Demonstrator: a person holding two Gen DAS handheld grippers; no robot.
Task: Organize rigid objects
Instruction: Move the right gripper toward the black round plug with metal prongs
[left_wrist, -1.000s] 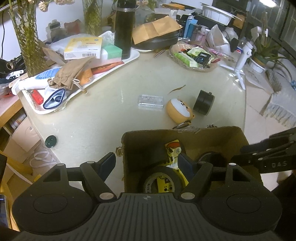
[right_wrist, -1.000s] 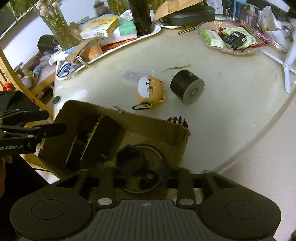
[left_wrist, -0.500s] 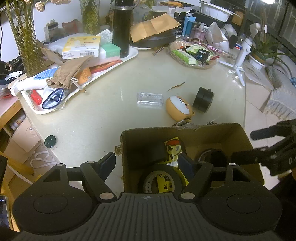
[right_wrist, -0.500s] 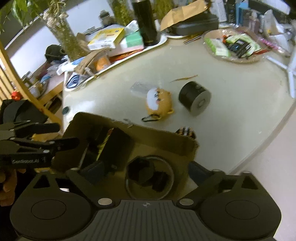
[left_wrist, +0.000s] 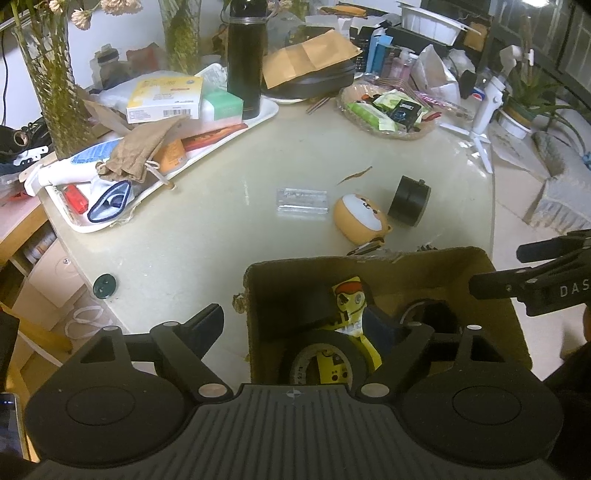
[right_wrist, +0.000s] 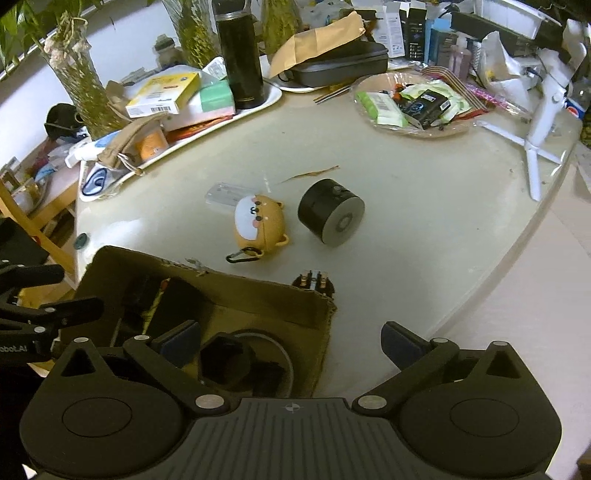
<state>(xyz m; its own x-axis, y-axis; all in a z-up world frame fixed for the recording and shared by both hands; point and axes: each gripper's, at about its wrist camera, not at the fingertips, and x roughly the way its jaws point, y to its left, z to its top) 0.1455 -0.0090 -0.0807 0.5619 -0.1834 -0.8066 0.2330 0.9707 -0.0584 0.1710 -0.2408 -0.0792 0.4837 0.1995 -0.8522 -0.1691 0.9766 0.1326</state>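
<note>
A cardboard box (left_wrist: 436, 269) stands at the table's near edge, holding a tape roll (left_wrist: 321, 358), a yellow card pack (left_wrist: 349, 306) and a black piece in a round ring (right_wrist: 243, 365). My left gripper (left_wrist: 295, 323) straddles the box's left wall; its jaws are opening and the pads are clear of the wall. My right gripper (right_wrist: 291, 345) is wide open astride the right wall, nothing gripped. Beyond the box on the table lie an orange bear-face case (right_wrist: 258, 225), a black cylinder (right_wrist: 330, 212), a clear plastic case (left_wrist: 302, 204) and a small black part with metal contacts (right_wrist: 313, 283).
A white tray (left_wrist: 266, 110) with boxes, a pouch and a black flask (left_wrist: 245, 55) fills the far left. A basket of packets (right_wrist: 417, 103) and a white tripod (right_wrist: 535, 147) stand at the far right. The table edge curves away on the right.
My right gripper went from nearly shut around a black piece over the box to wide open, leaving the piece in the ring. The left jaws widened slightly.
</note>
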